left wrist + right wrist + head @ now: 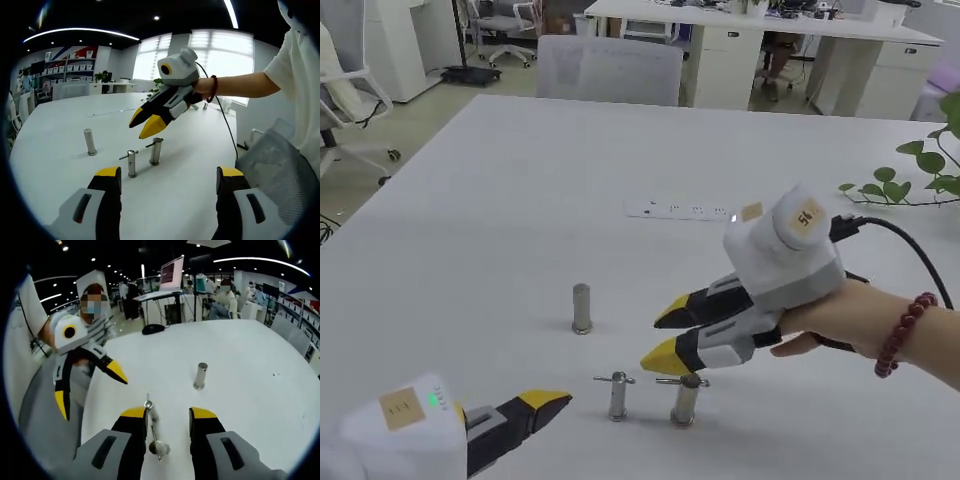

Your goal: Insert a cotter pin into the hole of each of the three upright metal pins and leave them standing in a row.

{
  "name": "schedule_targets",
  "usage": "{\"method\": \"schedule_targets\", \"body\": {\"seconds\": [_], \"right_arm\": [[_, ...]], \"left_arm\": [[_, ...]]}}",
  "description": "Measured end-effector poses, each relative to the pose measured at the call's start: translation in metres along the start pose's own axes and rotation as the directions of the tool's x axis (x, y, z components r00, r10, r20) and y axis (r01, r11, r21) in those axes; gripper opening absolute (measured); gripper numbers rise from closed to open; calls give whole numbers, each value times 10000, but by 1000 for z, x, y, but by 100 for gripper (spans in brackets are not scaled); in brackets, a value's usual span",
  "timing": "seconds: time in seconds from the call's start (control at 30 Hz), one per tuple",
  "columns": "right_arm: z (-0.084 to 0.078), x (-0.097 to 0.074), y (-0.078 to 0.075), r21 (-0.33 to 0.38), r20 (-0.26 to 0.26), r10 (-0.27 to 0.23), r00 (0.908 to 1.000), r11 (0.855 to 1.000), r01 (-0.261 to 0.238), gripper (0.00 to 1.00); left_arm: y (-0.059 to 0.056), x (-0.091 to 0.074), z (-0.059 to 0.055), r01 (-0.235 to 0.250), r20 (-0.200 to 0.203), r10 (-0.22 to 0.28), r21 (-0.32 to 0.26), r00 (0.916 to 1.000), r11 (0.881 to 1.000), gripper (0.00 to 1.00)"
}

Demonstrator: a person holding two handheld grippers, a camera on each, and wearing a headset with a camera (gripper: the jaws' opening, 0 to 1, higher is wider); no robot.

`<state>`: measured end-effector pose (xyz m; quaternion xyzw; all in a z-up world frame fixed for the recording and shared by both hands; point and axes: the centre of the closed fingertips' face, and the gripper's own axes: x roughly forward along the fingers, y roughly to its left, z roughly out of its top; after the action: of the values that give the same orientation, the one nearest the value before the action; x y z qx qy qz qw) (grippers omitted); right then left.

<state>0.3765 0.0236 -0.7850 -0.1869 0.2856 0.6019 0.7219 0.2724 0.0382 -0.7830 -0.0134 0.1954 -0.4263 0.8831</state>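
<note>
Three upright metal pins stand on the white table (490, 200). The far one (581, 308) (90, 142) (200, 376) has no cotter pin through it. The middle pin (617, 395) (131, 163) (150, 411) and the right pin (686, 398) (156, 151) (159, 446) each carry a cotter pin crosswise near the top. My right gripper (652, 343) (138, 129) (168, 412) hovers open just above the right pin, holding nothing. My left gripper (548, 405) (168, 172) (91, 394) is open and empty, a little short of the middle pin.
A white power strip (680, 210) lies further back on the table. A leafy plant (920, 170) reaches in from the right edge, and a black cable (910, 250) trails from the right gripper. A chair (610, 68) stands at the far table edge.
</note>
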Motion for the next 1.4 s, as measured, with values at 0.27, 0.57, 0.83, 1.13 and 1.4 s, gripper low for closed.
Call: {"method": "schedule_targets", "body": {"seconds": [0.27, 0.57, 0.83, 1.13, 1.4], "right_arm": [[21, 16, -21, 259, 636, -442, 9970, 9988, 427, 35], [37, 38, -35, 379, 1123, -707, 9912, 9970, 668, 36], [44, 55, -49, 377, 1357, -1008, 9856, 9946, 965, 36], [45, 75, -55, 426, 1490, -1023, 9835, 9944, 970, 34], [46, 87, -60, 525, 1561, -983, 9828, 9945, 911, 31]], "left_arm": [[3, -2, 0, -59, 7, 59, -118, 10000, 9999, 81], [7, -5, 5, -176, 267, 181, -222, 9995, 9996, 87], [9, -7, 5, -199, 105, 201, -156, 9997, 9997, 91], [11, -7, 6, -222, -75, 222, -58, 9997, 9997, 97], [15, -5, 6, -277, -248, 276, -10, 9993, 9996, 99]]}}
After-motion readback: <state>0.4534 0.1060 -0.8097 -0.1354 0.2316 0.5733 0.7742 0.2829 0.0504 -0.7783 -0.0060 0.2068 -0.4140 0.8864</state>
